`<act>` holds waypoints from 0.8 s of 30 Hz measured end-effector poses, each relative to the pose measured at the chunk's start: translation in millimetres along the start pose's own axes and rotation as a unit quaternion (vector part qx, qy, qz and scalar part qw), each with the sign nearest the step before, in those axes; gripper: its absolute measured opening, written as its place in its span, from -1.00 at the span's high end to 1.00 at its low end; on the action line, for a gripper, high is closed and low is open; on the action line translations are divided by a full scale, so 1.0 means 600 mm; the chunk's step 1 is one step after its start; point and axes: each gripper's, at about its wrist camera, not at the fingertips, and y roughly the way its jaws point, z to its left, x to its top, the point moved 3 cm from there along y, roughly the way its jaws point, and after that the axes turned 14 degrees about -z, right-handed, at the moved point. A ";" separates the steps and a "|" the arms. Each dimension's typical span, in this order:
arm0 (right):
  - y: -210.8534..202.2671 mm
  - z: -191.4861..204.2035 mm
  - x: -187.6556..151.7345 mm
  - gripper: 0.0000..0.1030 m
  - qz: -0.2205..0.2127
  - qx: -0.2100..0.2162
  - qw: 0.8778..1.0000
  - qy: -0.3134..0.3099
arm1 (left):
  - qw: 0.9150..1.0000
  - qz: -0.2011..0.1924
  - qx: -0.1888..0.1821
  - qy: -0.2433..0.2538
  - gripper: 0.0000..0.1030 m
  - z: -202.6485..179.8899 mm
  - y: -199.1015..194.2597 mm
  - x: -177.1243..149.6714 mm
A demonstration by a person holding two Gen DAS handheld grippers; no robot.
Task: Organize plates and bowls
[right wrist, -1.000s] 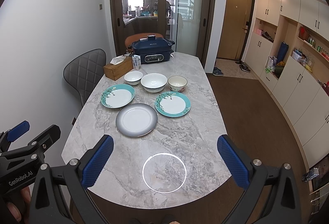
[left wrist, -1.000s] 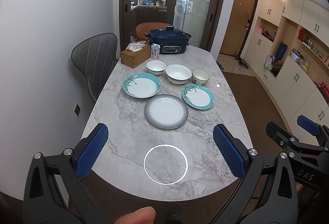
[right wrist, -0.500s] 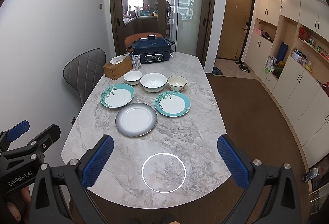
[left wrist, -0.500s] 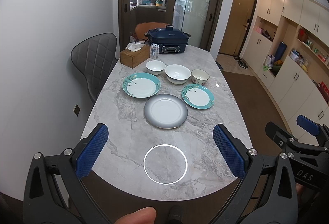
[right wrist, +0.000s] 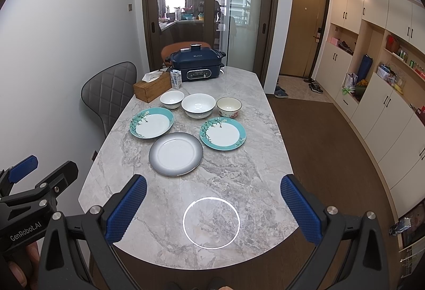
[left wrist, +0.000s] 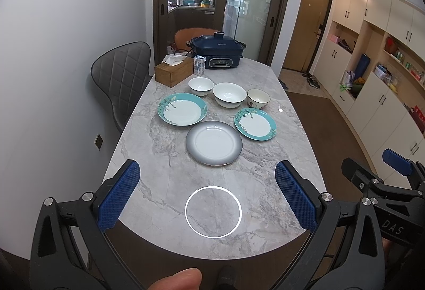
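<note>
Grey-veined marble table under both tools, dishes grouped around the grey-rimmed plate, taken here as landmark. Left of that plate and a little farther back, larger teal-rimmed plate with a white centre and a blossom sprig, apart from it by a narrow strip of marble. Behind the grey-rimmed plate, a row of three bowls: small white bowl to the back-left, big white bowl straight behind, cream bowl with a patterned outside to the back-right. Right of the grey-rimmed plate, just beside it, smaller teal-rimmed plate. All six upright, none stacked.

Farther back-left of the grey-rimmed plate, wooden tissue box, then a small carton, then a dark blue electric cooker at the far end. Nearer than the plate, a thin white ring on the marble.

Left gripper spread wide, blue pads empty, above the near edge, well short of the grey-rimmed plate. Right gripper likewise wide apart, gripping nothing, also on the near side of that plate. Fingertip at the bottom of the left view.
</note>
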 end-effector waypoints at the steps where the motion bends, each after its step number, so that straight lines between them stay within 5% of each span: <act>1: 0.000 0.000 0.000 -1.00 0.000 0.000 1.000 0.000 | 1.000 0.000 0.000 0.000 -0.99 0.000 0.000 0.000; 24: 0.007 0.004 -0.001 -1.00 0.002 -0.001 1.000 -0.001 | 1.000 0.003 0.000 0.000 -0.99 -0.001 0.007 -0.010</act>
